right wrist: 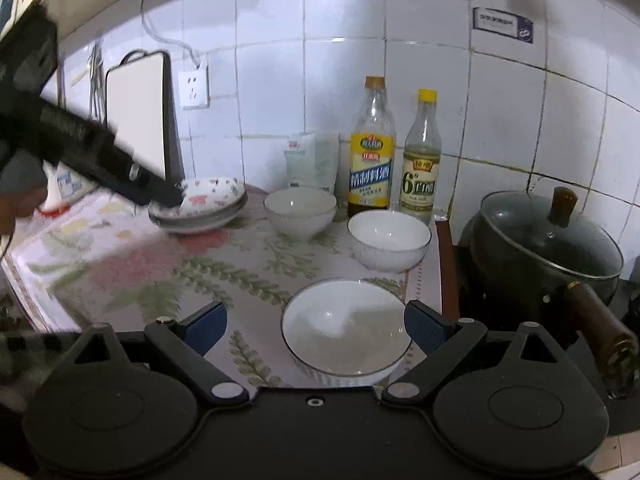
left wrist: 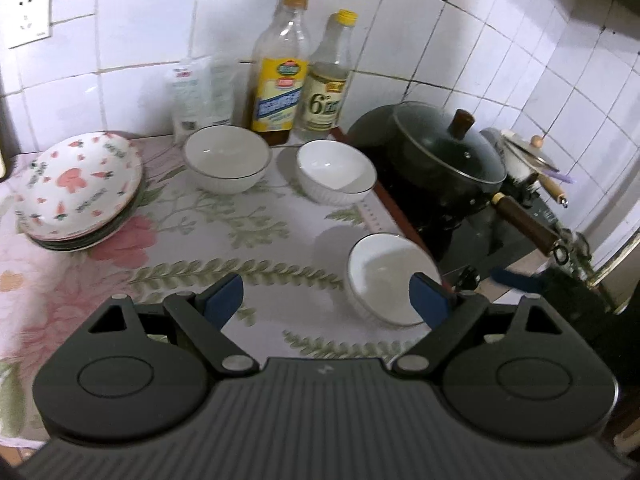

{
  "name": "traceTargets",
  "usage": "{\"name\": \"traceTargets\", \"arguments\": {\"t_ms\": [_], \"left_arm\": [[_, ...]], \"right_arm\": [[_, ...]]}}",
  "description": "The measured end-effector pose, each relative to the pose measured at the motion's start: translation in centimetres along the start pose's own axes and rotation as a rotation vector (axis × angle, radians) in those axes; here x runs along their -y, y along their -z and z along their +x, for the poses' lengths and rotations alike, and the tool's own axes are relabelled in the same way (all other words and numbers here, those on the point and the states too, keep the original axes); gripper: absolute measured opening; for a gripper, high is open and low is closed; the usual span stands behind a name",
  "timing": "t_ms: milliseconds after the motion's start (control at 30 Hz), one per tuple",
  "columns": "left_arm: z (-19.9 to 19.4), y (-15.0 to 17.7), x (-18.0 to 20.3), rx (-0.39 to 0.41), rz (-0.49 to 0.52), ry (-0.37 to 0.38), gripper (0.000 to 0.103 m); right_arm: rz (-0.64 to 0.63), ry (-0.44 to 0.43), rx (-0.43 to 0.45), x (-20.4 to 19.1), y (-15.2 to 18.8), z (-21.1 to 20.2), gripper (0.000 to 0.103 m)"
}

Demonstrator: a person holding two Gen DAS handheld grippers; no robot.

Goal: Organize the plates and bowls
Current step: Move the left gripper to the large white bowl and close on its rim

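Note:
A stack of patterned plates sits at the back left of the floral counter; it also shows in the right wrist view. Three white bowls stand apart: a stacked pair at the back, one to its right, and a near one by the stove. My left gripper is open above the counter, its right finger beside the near bowl. My right gripper is open, its fingers on either side of the near bowl.
Two bottles and a white bag stand against the tiled wall. A black lidded pot with a wooden handle sits on the stove at right. A cutting board leans at back left.

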State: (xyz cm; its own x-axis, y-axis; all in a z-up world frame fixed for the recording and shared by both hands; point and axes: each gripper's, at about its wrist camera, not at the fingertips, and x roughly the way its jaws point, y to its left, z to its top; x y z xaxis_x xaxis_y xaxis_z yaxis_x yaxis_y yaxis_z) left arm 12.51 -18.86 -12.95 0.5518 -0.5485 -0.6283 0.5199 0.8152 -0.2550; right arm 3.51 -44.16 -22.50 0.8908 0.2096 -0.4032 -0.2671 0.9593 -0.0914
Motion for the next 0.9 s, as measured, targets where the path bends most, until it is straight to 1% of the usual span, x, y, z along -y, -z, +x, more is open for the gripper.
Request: {"name": "traceTargets", "arguments": {"t_ms": [133, 200, 267, 333, 400, 467, 533, 667, 733, 767, 800, 867, 900], "left_arm": [[3.1, 0.2, 1.2, -0.034, -0.007, 0.03, 0.089], [5.0, 0.5, 1.8, -0.065, -0.008, 0.04, 0.087], [6.7, 0.8, 2.3, -0.09, -0.008, 0.038, 0.087], [8.5, 1.2, 2.7, -0.111, -0.01, 0.036, 0.083], [10.0, 1.4, 2.9, -0.126, -0.01, 0.028, 0.077], [11.3, 1.6, 3.1, -0.132, -0.006, 0.017, 0.076], [12.3, 1.7, 3.0, -0.136, -0.012, 0.007, 0.07], [14.0, 1.9, 2.6, -0.158, -0.039, 0.014, 0.057], [14.6, 2.1, 2.4, -0.171, -0.054, 0.027, 0.048], [14.9, 2.1, 2.3, -0.184, -0.061, 0.038, 0.036], [15.1, 2.1, 2.3, -0.193, -0.069, 0.045, 0.03], [15.2, 2.2, 2.3, -0.195, -0.081, 0.043, 0.028], [15.2, 2.3, 2.3, -0.193, -0.079, 0.039, 0.024]], "right_arm": [[-0.046, -0.004, -0.04, 0.3, 2.1, 1.8, 0.097], [-0.039, 0.0, -0.054, 0.7, 3.2, 2.7, 0.097], [-0.001, 0.001, -0.054, 1.4, 4.1, 3.5, 0.097], [0.027, -0.002, -0.064, 1.8, 4.9, 4.4, 0.097], [0.036, -0.001, -0.06, 2.0, 5.6, 5.4, 0.097], [0.021, -0.003, -0.057, 2.0, 6.0, 6.5, 0.097], [0.005, 0.006, -0.052, 1.9, 6.3, 7.5, 0.097], [-0.018, 0.019, -0.03, 1.8, 6.5, 8.8, 0.097], [-0.021, 0.021, -0.02, 1.7, 6.5, 9.3, 0.097], [-0.023, 0.02, -0.016, 1.7, 6.5, 9.5, 0.097], [-0.023, 0.018, -0.013, 1.8, 6.5, 9.7, 0.097], [-0.014, 0.024, -0.001, 1.9, 6.5, 9.9, 0.097], [-0.007, 0.026, 0.004, 2.0, 6.4, 10.0, 0.097]]}}
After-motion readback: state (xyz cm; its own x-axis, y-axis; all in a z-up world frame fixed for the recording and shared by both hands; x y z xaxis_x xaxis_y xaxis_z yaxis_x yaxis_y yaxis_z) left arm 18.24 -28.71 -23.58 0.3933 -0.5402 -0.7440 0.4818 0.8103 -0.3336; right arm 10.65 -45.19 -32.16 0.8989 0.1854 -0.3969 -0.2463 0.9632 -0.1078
